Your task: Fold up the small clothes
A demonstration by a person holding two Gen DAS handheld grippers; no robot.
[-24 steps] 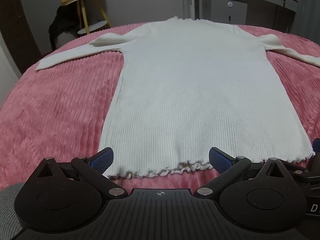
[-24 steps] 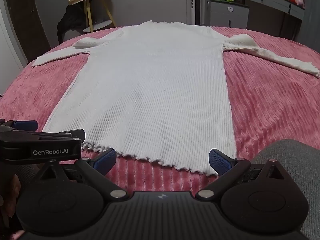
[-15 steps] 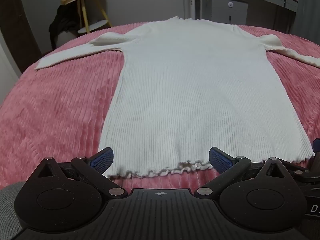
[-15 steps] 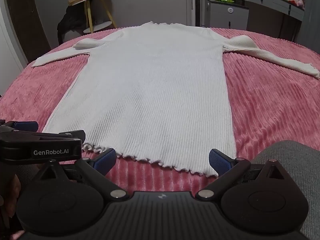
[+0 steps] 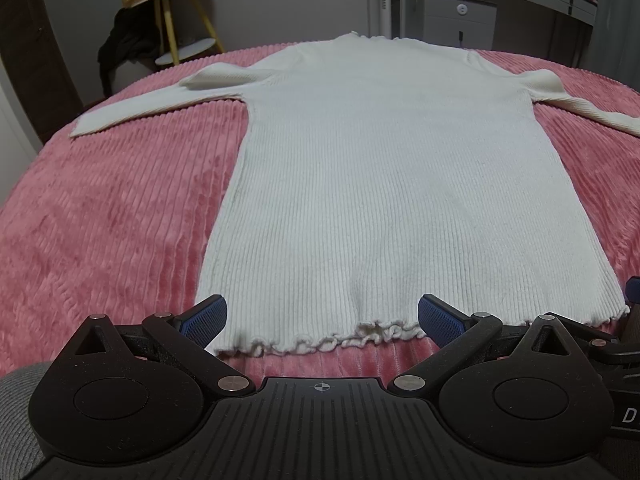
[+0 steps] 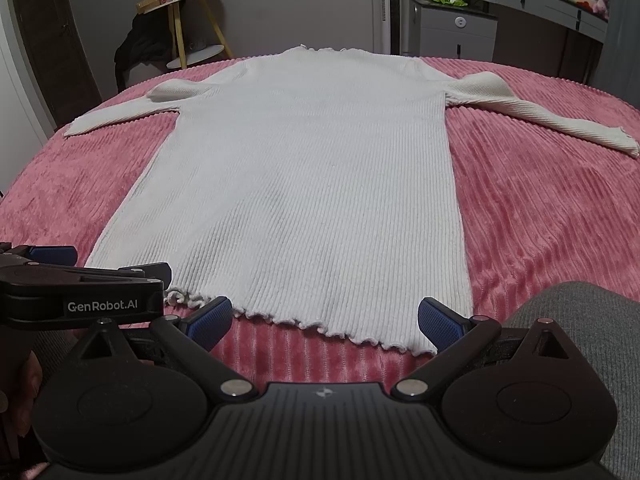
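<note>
A white ribbed long-sleeved knit top [image 5: 384, 168] lies flat on the pink bedspread [image 5: 112, 216], hem toward me, collar at the far end, both sleeves spread out sideways. It also shows in the right wrist view [image 6: 312, 184]. My left gripper [image 5: 320, 316] is open and empty, just short of the ruffled hem near its left corner. My right gripper [image 6: 324, 318] is open and empty, just short of the hem near its right corner. The left gripper's body [image 6: 80, 296] shows at the left of the right wrist view.
The pink ribbed bedspread [image 6: 540, 208] covers the bed on all sides of the top. Behind the bed stand a yellow-legged side table with dark clothing [image 5: 160, 28] at the left and grey cabinets [image 5: 460, 16] at the right. My grey-clad knee [image 6: 580, 328] is at the lower right.
Almost nothing: both grippers have stayed open at the hem, the right wrist view has shifted very slightly. The top has not moved.
</note>
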